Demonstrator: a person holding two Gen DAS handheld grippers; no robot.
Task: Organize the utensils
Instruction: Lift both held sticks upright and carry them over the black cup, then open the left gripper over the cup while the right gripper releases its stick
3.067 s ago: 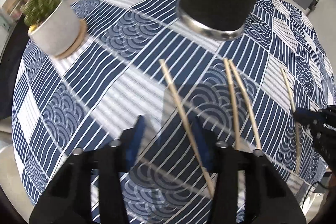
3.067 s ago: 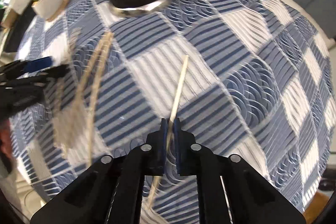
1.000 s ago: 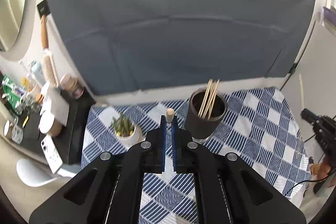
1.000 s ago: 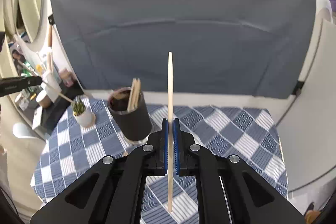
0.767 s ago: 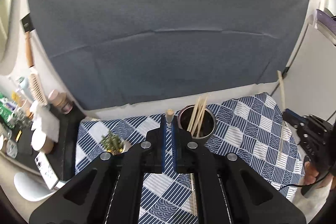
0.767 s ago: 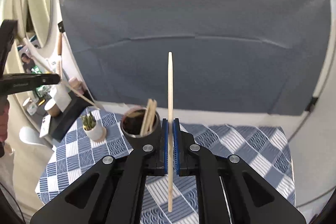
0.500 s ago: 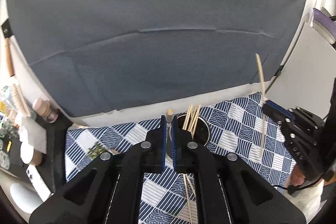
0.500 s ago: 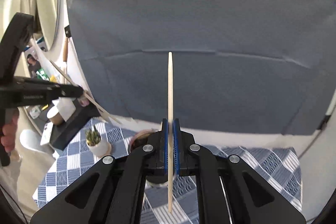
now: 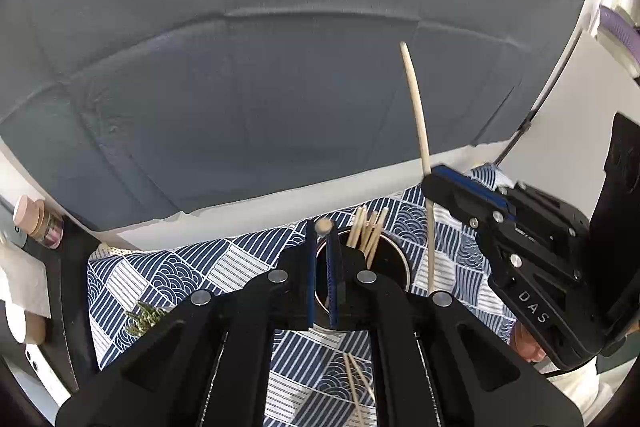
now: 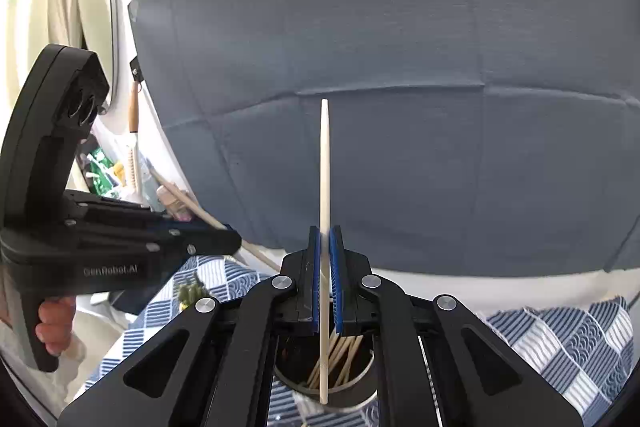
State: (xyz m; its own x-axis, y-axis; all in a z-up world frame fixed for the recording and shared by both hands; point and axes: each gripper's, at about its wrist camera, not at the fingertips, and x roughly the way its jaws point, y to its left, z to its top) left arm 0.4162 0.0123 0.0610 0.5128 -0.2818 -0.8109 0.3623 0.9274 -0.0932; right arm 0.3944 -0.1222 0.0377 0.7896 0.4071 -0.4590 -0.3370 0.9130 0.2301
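My left gripper (image 9: 321,229) is shut on a wooden chopstick (image 9: 323,227), seen end-on, just above and left of the dark cup (image 9: 396,263). Several chopsticks (image 9: 368,231) stand in the cup. My right gripper (image 10: 325,231) is shut on another chopstick (image 10: 324,167), held upright with its lower end over the cup's mouth (image 10: 356,397). Each gripper shows in the other's view: the right gripper (image 9: 436,183) with its chopstick (image 9: 418,115), and the left gripper (image 10: 224,239) with its slanted chopstick (image 10: 188,203).
Two loose chopsticks (image 9: 356,375) lie on the blue-and-white patterned tablecloth (image 9: 168,275) in front of the cup. A small potted plant (image 10: 190,293) stands left of it. A dark side shelf (image 9: 76,267) with jars is further left, and a grey backdrop (image 9: 280,87) hangs behind the table.
Both grippers have come in toward the cup with their chopsticks and now hang close together over it. The cup has grown larger and slid under the fingers in both views.
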